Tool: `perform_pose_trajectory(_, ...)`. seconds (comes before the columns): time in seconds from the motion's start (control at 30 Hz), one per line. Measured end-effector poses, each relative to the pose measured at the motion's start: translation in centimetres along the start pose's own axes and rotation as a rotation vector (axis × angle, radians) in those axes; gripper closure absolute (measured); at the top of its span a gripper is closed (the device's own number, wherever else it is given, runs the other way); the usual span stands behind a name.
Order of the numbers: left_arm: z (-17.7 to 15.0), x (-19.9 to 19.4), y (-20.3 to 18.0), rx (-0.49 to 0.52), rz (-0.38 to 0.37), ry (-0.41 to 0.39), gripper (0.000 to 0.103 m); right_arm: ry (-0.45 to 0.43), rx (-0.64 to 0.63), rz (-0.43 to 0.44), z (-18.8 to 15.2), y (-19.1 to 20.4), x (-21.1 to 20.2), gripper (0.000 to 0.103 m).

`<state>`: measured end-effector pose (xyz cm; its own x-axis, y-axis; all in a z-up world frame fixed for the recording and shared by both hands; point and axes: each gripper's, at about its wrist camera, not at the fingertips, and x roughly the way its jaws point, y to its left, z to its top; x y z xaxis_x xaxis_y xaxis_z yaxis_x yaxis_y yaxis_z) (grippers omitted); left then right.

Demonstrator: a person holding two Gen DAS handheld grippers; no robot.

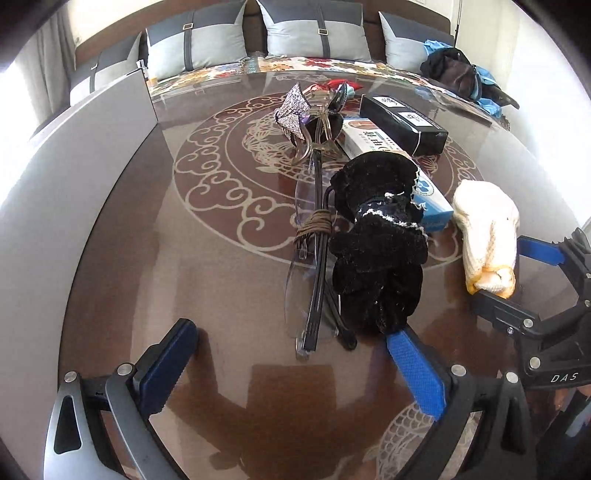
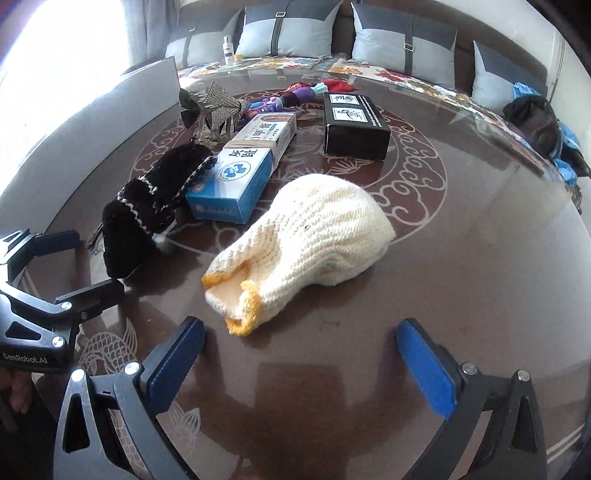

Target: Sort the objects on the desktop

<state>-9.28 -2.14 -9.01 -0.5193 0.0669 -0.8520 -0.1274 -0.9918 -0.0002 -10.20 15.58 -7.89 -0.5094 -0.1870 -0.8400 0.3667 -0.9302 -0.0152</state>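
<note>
**Both grippers released over a cluttered bench**

A cream knitted glove (image 2: 306, 247) with a yellow cuff lies on the glass-topped bench (image 2: 461, 280), its cuff end toward the right gripper (image 2: 301, 369). That gripper hangs above the bench with its blue pads spread wide, nothing between them, the cuff just beyond the fingertips.

Beside the glove lies a black fuzzy cloth (image 1: 376, 251) with pale trim, resting partly against a blue and white box (image 2: 236, 181). The left gripper (image 1: 291, 373) is likewise released, holding nothing; its right pad (image 1: 417, 373) sits close to the near end of the black cloth, and a pair of clear glasses (image 1: 310, 266), bound by a brown band, lies between the spread fingers' line and the cloth.

Farther back sit a black box (image 2: 354, 125) with white labels, a sparkly bow (image 1: 293, 110) and a colourful toy (image 2: 295, 94). Beyond the bench stand grey cushions (image 1: 314, 33) on a sofa, with dark clothing (image 1: 458, 74) at its right end.
</note>
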Motion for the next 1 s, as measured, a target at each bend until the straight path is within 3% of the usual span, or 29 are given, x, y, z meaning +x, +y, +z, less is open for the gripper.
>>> perform_pose_trajectory(0.13, 1.3, 0.9, -0.2, 0.001, -0.003, -0.032, 0.0, -0.044, -0.044, 0.029, 0.5, -0.8, 0.5, 0.0)
perform_pose_trajectory(0.5, 4.3, 2.8, -0.5, 0.011, -0.008, -0.071, 0.0, -0.044, -0.049, 0.036, 0.6, -0.6, 0.7, 0.0)
perform_pose_trajectory(1.0, 4.4, 2.9, -0.5, 0.009, -0.009, -0.071, 0.0, -0.044, -0.049, 0.036, 0.7, -0.6, 0.7, 0.0)
